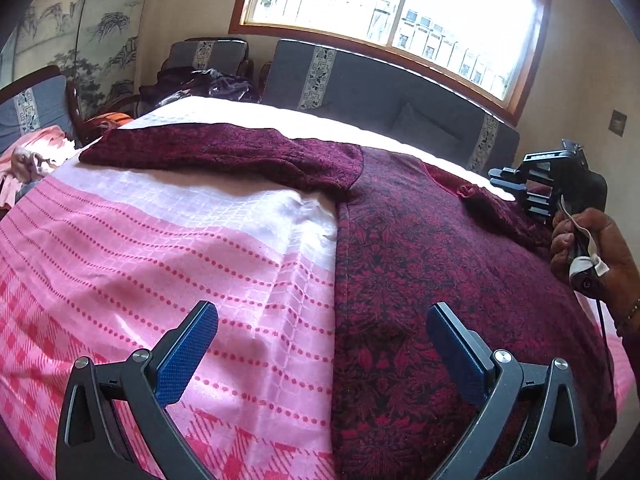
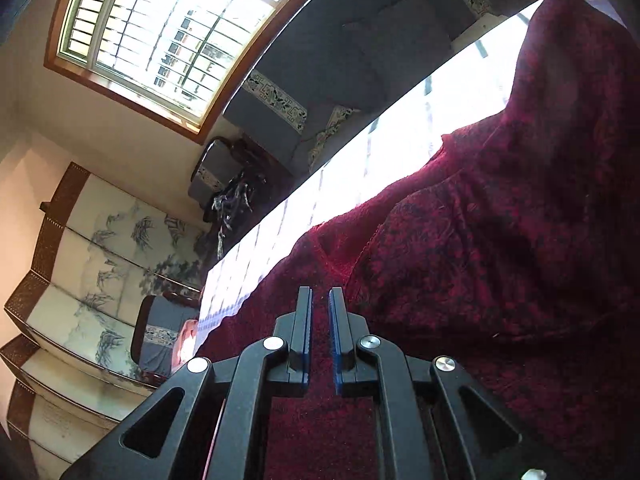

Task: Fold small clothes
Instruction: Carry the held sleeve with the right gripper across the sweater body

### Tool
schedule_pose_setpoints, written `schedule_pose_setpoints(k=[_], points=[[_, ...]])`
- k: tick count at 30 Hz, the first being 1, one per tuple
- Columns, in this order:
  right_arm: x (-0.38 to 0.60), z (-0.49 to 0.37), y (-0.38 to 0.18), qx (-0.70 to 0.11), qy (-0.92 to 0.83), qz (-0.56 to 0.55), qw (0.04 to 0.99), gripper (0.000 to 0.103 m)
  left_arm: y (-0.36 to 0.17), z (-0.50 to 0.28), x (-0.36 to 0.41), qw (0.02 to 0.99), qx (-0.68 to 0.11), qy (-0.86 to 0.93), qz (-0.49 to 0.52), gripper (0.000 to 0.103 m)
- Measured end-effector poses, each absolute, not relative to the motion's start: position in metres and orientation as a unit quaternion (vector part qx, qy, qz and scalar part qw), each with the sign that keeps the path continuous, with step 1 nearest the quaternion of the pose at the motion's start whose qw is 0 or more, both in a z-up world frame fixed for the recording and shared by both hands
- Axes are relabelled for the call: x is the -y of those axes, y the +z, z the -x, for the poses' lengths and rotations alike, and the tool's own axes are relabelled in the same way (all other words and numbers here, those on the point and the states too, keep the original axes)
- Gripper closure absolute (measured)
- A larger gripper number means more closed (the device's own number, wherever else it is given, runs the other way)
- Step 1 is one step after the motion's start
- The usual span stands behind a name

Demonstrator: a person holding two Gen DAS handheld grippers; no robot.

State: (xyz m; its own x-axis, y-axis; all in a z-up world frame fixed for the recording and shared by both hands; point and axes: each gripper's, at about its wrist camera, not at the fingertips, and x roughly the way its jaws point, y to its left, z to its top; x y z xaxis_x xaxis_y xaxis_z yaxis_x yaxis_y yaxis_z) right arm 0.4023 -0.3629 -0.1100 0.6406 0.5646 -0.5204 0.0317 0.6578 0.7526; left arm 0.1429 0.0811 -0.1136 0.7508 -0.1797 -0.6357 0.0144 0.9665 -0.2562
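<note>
So the dark red garment [image 1: 420, 248] is spread on the bed over a pink checked bedspread [image 1: 160, 248]. One sleeve [image 1: 224, 148] lies stretched out flat, far ahead of the left gripper [image 1: 322, 340] and off to its left, running crosswise to the way the jaws point.

Left jaws are spread wide and holding nothing. They hover right over the garment's long side edge, which runs straight away from them: left finger over the bedspread, right finger over the red cloth. That edge is the thing the next move hangs on, I'd say.

The right gripper [image 2: 320, 312] is on the far side of the body near the shoulder. Its jaws are nearly closed with a thin slit between them; red fabric lies right under, but I can't tell if any is pinched.

Loads of open bedspread left of the left jaws, so there's room to fold.
</note>
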Motion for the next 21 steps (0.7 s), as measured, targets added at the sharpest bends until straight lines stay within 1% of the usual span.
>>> schedule_pose_setpoints(k=[2, 4, 7, 8, 9, 10, 11, 12, 16, 17, 18, 21], points=[[0.333, -0.407, -0.120, -0.406, 0.164, -0.369, 0.820, 0.094, -0.121, -0.149, -0.084, 0.918, -0.370, -0.049, 0.134, 0.000], [0.320, -0.406, -0.122, -0.407, 0.166, -0.359, 0.824, 0.094, -0.125, -0.150, -0.093, 0.910, -0.373, -0.066, 0.165, 0.000], [0.325, -0.399, -0.108, -0.390, 0.160, -0.322, 0.848, 0.092, -0.130, -0.147, -0.110, 0.903, -0.363, -0.077, 0.218, 0.000], [0.333, -0.396, -0.106, -0.392, 0.165, -0.320, 0.847, 0.090, -0.131, -0.146, -0.115, 0.899, -0.362, -0.079, 0.234, 0.000], [0.345, -0.392, -0.107, -0.394, 0.173, -0.342, 0.835, 0.089, -0.133, -0.145, -0.118, 0.896, -0.359, -0.080, 0.249, 0.000], [0.359, -0.389, -0.110, -0.396, 0.182, -0.380, 0.816, 0.079, -0.133, -0.144, -0.121, 0.894, -0.354, -0.081, 0.261, 0.000], [0.370, -0.386, -0.114, -0.400, 0.180, -0.412, 0.799, 0.066, -0.133, -0.142, -0.122, 0.894, -0.349, -0.082, 0.268, 0.000], [0.379, -0.385, -0.118, -0.401, 0.170, -0.434, 0.789, 0.064, -0.132, -0.141, -0.121, 0.896, -0.346, -0.081, 0.267, 0.000], [0.378, -0.385, -0.132, -0.422, 0.164, -0.463, 0.762, 0.064, -0.130, -0.142, -0.115, 0.899, -0.351, -0.077, 0.252, 0.000], [0.372, -0.386, -0.131, -0.429, 0.152, -0.443, 0.773, 0.064, -0.131, -0.143, -0.115, 0.897, -0.353, -0.078, 0.253, 0.000], [0.364, -0.390, -0.125, -0.436, 0.133, -0.396, 0.797, 0.064, -0.131, -0.144, -0.116, 0.896, -0.355, -0.077, 0.257, 0.000], [0.323, -0.392, -0.101, -0.431, 0.063, -0.162, 0.886, 0.063, -0.133, -0.144, -0.120, 0.893, -0.354, -0.076, 0.268, 0.000]])
